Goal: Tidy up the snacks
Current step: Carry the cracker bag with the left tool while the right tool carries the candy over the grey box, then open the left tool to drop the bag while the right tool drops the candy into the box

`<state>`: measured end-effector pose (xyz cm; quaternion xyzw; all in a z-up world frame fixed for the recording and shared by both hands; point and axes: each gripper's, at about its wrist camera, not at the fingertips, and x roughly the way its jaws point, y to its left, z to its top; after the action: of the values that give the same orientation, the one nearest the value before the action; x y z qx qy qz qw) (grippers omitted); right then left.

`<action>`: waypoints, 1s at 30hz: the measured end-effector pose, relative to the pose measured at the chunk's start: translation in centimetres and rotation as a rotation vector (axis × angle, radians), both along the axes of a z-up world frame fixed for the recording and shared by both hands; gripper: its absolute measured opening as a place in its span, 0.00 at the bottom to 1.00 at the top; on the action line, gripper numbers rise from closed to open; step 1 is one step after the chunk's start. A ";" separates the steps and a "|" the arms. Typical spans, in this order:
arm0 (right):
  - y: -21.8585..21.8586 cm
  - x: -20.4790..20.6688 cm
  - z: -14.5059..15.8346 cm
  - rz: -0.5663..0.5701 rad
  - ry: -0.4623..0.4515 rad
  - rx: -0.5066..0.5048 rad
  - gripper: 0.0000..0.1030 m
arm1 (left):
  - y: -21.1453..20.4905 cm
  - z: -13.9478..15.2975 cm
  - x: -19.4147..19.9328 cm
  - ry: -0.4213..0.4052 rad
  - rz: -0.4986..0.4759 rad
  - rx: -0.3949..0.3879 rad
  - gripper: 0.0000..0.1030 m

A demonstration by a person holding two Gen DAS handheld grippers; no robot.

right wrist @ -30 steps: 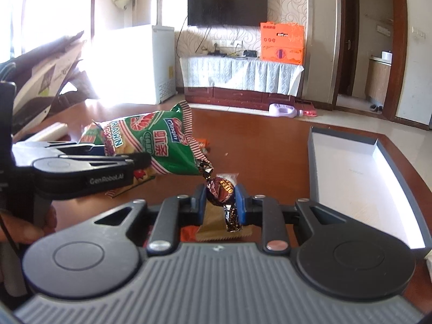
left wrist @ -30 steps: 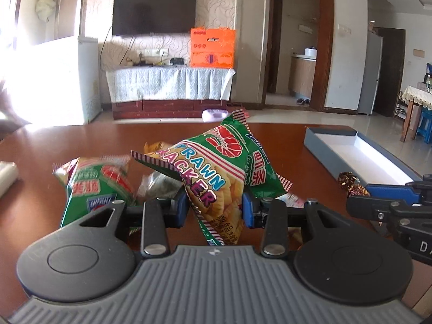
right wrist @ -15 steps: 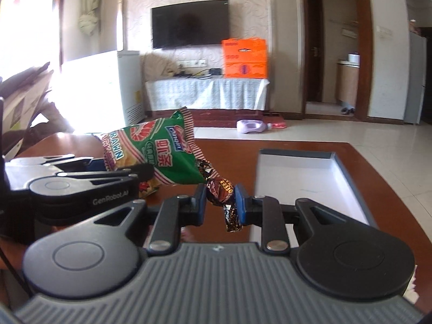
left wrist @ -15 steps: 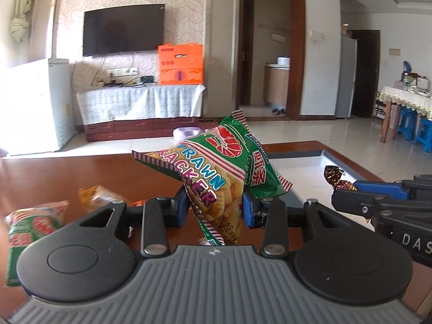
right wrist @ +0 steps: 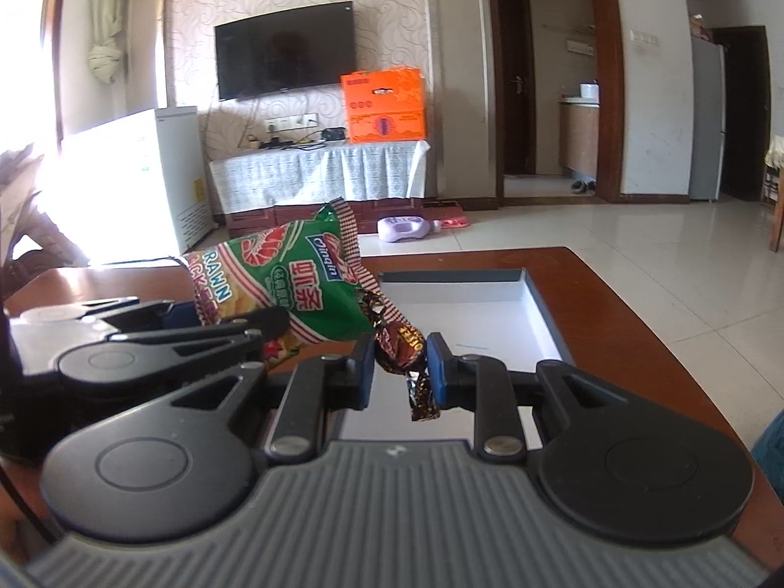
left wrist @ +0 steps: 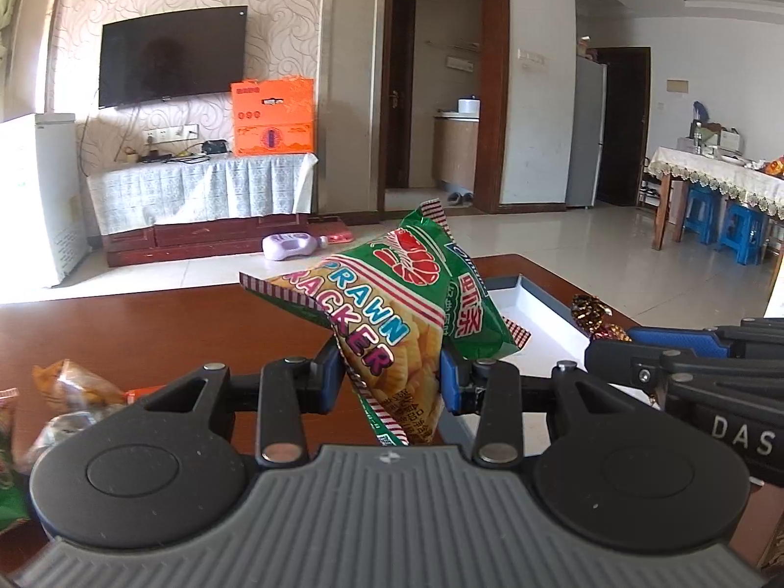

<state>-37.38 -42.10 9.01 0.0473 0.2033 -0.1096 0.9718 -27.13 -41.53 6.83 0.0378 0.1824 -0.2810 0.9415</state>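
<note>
Above the brown counter (left wrist: 147, 323), both claws are hanging side by side, each carrying a snack. The left claw (left wrist: 390, 382) is clenching a green prawn cracker bag (left wrist: 392, 328) near its lower end, the bag's long axis tilting up and away toward the far right. The right claw (right wrist: 398, 367) is gripping a dark foil candy (right wrist: 399, 343) by its middle, one twisted tail dangling below the pads. The open box (right wrist: 534, 294) is lying directly ahead of and below the right claw, long axis running away from the camera; from the left claw it is sitting ahead and to the right. Judgement: the right claw is nearer the box, so the candy looks ready to drop first, while the bag needs a rightward shift. Loose snacks (left wrist: 78, 382) are resting on the counter at the left. The bag is hiding the box's near left corner in both views; whether the box holds anything there cannot be told. The bag's lower end is disappearing behind the claw body.
</note>
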 end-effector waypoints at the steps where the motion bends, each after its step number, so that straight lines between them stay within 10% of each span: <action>1: -0.2 0.2 -0.1 -0.005 0.003 -0.001 0.25 | -0.4 -0.1 0.1 0.003 -0.006 -0.003 0.43; 30: -4.9 1.9 -3.8 -0.156 0.159 0.077 0.25 | -8.4 -3.9 5.2 0.093 -0.127 0.049 0.48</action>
<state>-35.49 -46.99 5.22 0.0913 0.2795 -0.1803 0.9386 -21.93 -49.88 2.97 0.0591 0.2298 -0.3370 0.9111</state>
